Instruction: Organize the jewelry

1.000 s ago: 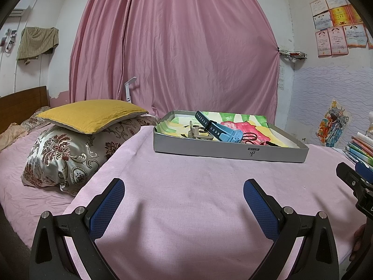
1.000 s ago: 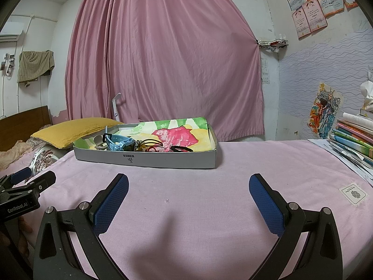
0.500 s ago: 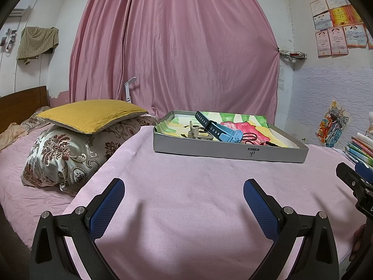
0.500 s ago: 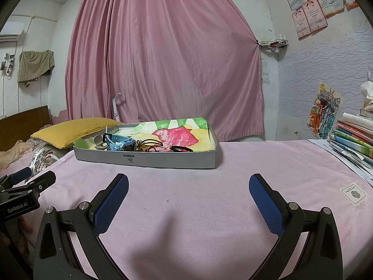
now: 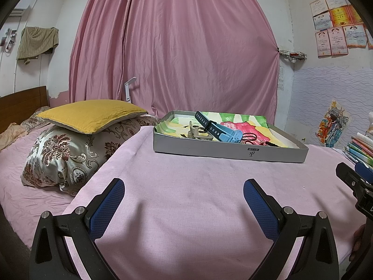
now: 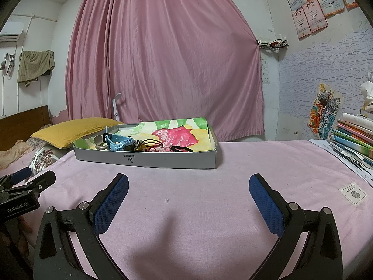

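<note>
Pink woven bedsheet (image 5: 191,200), grey cardboard tray (image 5: 229,151) on it — jewelry inside.
Blue rubber watch (image 5: 223,134) amid tangled cords (image 6: 149,145); left gripper (image 5: 184,194) and right gripper (image 6: 188,187) both spread wide, textured blue pads, nothing held.

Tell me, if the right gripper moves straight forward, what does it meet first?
Probably the grey tray: the open right gripper faces its front wall across bare pink sheet. Height is hard to judge.

Shallow grey box (image 5: 229,152) lined with bright flower-painted paper, set flat on the pink bed cover, blue watch (image 5: 223,133) laid across a beige piece (image 5: 198,134) at its left end, dark cords (image 6: 149,145) tangled beside it
</note>
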A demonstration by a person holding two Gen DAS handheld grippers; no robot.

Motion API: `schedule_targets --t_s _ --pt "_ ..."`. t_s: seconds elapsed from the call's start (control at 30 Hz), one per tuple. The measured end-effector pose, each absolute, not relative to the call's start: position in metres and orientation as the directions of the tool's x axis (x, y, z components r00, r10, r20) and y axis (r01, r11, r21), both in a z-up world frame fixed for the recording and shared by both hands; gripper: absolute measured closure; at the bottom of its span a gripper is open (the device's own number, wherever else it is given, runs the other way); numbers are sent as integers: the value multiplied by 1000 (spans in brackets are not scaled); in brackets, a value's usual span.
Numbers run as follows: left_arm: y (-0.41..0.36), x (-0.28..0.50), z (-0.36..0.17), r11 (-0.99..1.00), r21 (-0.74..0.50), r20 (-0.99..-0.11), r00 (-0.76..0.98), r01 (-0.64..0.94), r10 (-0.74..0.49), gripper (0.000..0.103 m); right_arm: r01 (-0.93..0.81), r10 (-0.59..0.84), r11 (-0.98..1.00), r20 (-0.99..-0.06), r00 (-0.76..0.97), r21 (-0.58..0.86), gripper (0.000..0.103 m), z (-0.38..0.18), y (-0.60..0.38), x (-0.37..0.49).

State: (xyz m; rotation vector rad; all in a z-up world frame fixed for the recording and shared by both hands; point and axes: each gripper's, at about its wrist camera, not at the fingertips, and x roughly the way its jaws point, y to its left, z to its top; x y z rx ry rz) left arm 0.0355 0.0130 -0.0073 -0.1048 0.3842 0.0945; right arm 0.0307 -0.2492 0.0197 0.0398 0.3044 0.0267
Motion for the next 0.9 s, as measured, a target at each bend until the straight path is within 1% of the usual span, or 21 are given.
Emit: schedule_targets --t_s 0.4,0.63,0.9 --pt "13 35 -7 991 -82 -378 923 -110 71 1 -21 33 999 -300 954 43 2 19 -249 31" --pt "6 38 -8 995 -45 -385 920 -91 66 1 -22 33 999 -300 953 41 2 19 -249 31" --pt "13 41 -9 991 -96 -397 916 -98 52 1 -23 33 999 -299 954 37 2 18 -248 30"
